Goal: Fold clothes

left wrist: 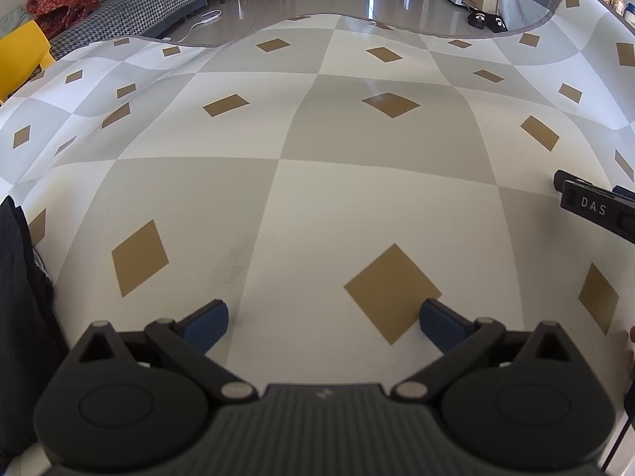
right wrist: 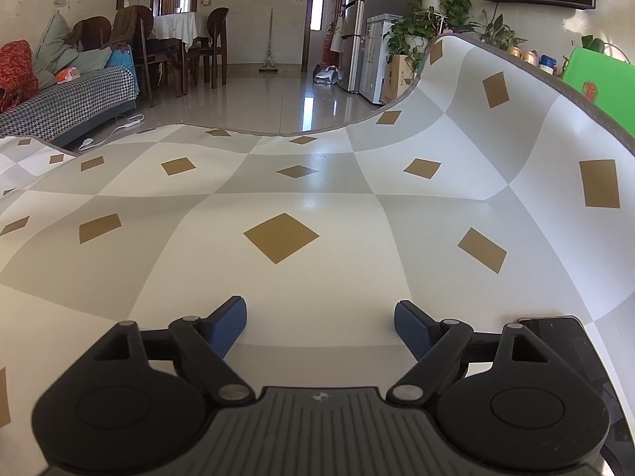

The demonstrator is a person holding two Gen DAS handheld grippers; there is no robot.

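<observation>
Most of both views is taken up by the checked surface, bare of laundry. A dark garment is seen only at its left edge, fold state untold. Left gripper and right gripper are held wide, empty.

Black gripper bodies, blue fingers, silver pivot screws

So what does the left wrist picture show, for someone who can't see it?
The left tongs hang open with nothing between them, over a checked mat with gold diamonds. A dark garment shows at the left edge, and a tip of the right tongs pokes in from the right. Behind are a shiny floor and a sofa.
</observation>
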